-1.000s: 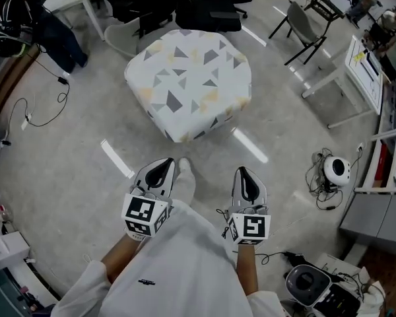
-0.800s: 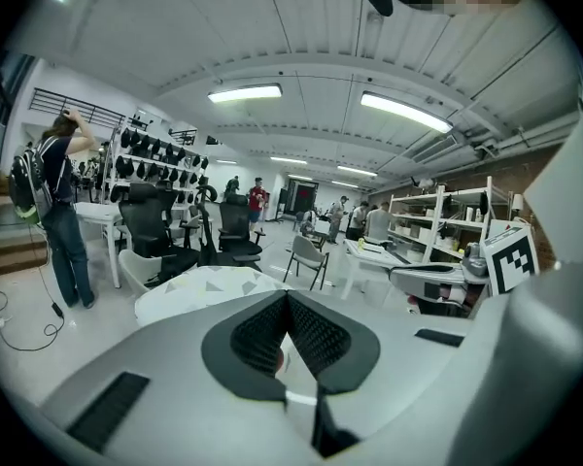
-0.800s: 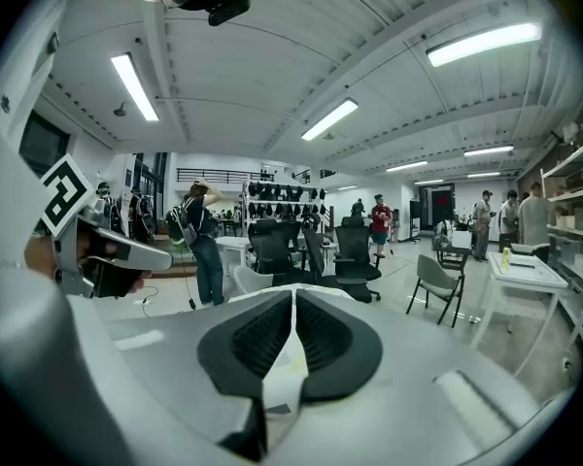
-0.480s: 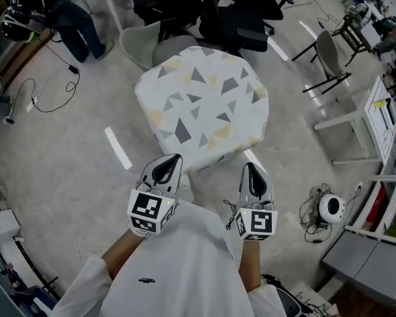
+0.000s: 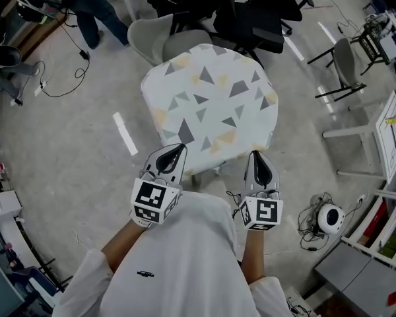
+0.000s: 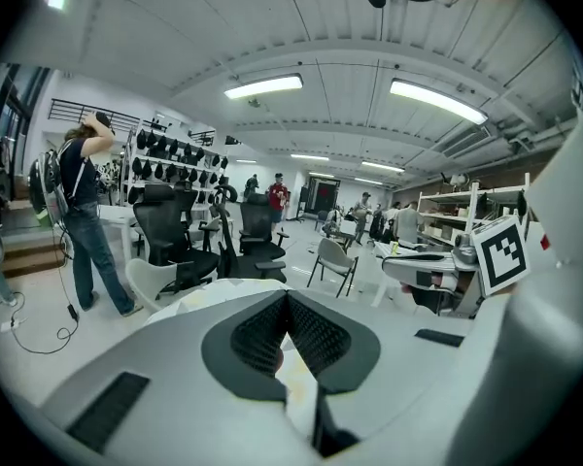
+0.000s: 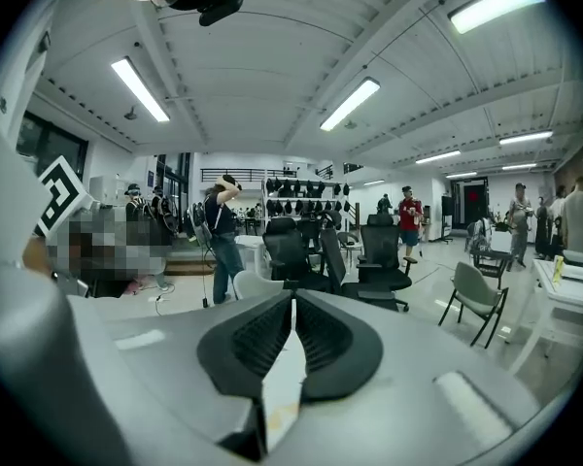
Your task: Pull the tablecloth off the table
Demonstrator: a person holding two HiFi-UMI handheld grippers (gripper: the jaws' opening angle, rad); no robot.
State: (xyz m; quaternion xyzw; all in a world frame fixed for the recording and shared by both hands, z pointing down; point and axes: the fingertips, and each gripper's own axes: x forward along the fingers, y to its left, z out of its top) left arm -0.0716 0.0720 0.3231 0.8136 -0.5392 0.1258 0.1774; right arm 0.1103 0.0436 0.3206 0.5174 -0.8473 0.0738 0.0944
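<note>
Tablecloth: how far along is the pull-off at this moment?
Done: nothing. The tablecloth lies fully spread, with its edges draped.
In hand: the left hand-held gripper and the right hand-held gripper are by its near edge, both shut with nothing between their jaws.
Left: open, grasp the near edge and pull it off.

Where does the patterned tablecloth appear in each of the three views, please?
Head view: tablecloth, upper centre, spread flat.
Left gripper view: low centre-left, just beyond the jaws.
Right gripper view: only a pale sliver in the gap beneath the shut jaws.
Shared landmark: black office chairs behind it.
</note>
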